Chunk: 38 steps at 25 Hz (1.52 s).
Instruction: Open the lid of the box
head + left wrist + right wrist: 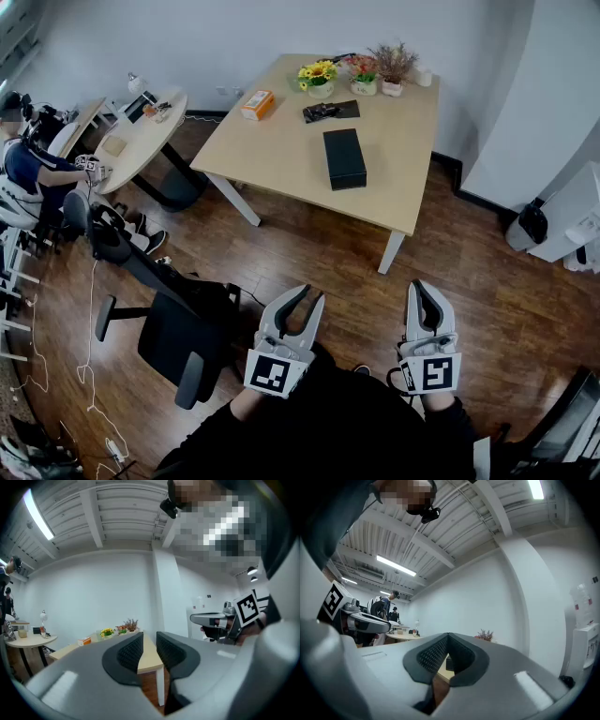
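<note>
A black rectangular box (344, 157) lies lid-down-closed on the light wooden table (281, 150), far ahead of both grippers. My left gripper (312, 293) hangs over the wood floor well short of the table, its jaws a narrow gap apart with nothing between them; through that gap the table (149, 660) shows in the left gripper view (149, 637). My right gripper (419, 284) is level with it to the right, shut and empty, pads meeting (447, 637). A dark box shape (449, 663) peeks below its tips.
Flower pots (319, 75), an orange carton (257, 104) and a dark packet (328, 111) sit at the table's far end. A black office chair (178, 342) stands close on my left. A round table (141, 141) and a seated person (28, 169) are further left.
</note>
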Motion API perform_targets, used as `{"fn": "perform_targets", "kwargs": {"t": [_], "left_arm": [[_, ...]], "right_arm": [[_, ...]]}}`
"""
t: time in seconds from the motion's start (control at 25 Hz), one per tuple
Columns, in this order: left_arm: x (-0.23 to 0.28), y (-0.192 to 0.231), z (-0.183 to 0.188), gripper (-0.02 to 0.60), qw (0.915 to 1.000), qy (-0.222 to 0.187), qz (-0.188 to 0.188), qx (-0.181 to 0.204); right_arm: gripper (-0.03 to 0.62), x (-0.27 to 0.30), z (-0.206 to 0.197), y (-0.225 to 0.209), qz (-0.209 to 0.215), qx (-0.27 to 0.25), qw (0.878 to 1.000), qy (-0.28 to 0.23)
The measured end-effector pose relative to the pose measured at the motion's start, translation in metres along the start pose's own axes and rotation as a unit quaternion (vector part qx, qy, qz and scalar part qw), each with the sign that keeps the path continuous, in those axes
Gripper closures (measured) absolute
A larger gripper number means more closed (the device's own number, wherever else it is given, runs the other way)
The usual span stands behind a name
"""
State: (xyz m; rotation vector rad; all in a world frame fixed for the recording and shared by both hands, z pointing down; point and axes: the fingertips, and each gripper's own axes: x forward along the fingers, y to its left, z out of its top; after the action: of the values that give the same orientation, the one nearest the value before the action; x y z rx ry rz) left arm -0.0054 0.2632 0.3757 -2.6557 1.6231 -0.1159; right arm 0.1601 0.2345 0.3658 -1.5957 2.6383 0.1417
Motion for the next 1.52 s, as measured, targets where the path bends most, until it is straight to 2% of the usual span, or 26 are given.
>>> {"fn": "perform_targets", "kwargs": {"t": [0.2, 0.36, 0.48, 0.64, 0.76, 0.88, 1.0, 1.04, 1.08, 1.2, 1.24, 1.28, 1.4, 1.52], "left_arm": [[0.042, 0.037, -0.020, 0.506, 0.9997, 0.014, -0.004, -0.017], [0.089, 0.090, -0.035, 0.506, 0.9995, 0.003, -0.002, -0.030], [0.136, 0.138, -0.044, 0.506, 0.9993, 0.012, -0.010, -0.033], [0.200, 0.194, -0.065, 0.503, 0.9986, 0.039, -0.033, -0.017], [0.243, 0.216, -0.095, 0.495, 0.9959, 0.069, -0.057, 0.009], [0.277, 0.213, -0.146, 0.462, 0.9882, 0.121, -0.089, 0.028], [0.305, 0.199, -0.200, 0.353, 0.9745, 0.184, -0.121, 0.041], [0.313, 0.195, -0.212, 0.337, 0.9704, 0.200, -0.125, 0.053], [0.320, 0.194, -0.221, 0.336, 0.9671, 0.210, -0.125, 0.072], [0.339, 0.197, -0.233, 0.336, 0.9552, 0.223, -0.121, 0.152], [0.344, 0.198, -0.238, 0.337, 0.9513, 0.229, -0.129, 0.161], [0.348, 0.198, -0.243, 0.337, 0.9486, 0.237, -0.143, 0.154], [0.355, 0.191, -0.252, 0.356, 0.9461, 0.254, -0.184, 0.080], [0.359, 0.190, -0.246, 0.400, 0.9517, 0.243, -0.182, 0.044]], "right_arm": [[0.592, 0.050, -0.023, -0.011, -0.004, 0.011, 1.000, 0.013], [0.592, 0.112, -0.042, -0.018, -0.014, -0.004, 0.999, 0.029], [0.592, 0.169, -0.051, -0.030, -0.029, -0.026, 0.998, 0.054], [0.592, 0.247, -0.071, -0.045, -0.045, -0.028, 0.994, 0.091], [0.592, 0.295, -0.096, -0.050, -0.046, -0.050, 0.990, 0.122], [0.592, 0.324, -0.138, -0.044, -0.007, -0.075, 0.983, 0.170], [0.592, 0.339, -0.184, -0.042, 0.030, -0.081, 0.973, 0.214], [0.592, 0.341, -0.197, -0.043, 0.040, -0.084, 0.969, 0.227], [0.590, 0.342, -0.210, -0.046, 0.049, -0.087, 0.966, 0.240], [0.517, 0.346, -0.246, -0.062, 0.063, -0.089, 0.953, 0.283], [0.505, 0.348, -0.257, -0.069, 0.063, -0.088, 0.949, 0.296], [0.486, 0.350, -0.266, -0.074, 0.067, -0.086, 0.945, 0.307], [0.369, 0.357, -0.290, -0.078, 0.103, -0.085, 0.932, 0.338], [0.358, 0.362, -0.308, -0.075, 0.140, -0.089, 0.918, 0.360]]}}
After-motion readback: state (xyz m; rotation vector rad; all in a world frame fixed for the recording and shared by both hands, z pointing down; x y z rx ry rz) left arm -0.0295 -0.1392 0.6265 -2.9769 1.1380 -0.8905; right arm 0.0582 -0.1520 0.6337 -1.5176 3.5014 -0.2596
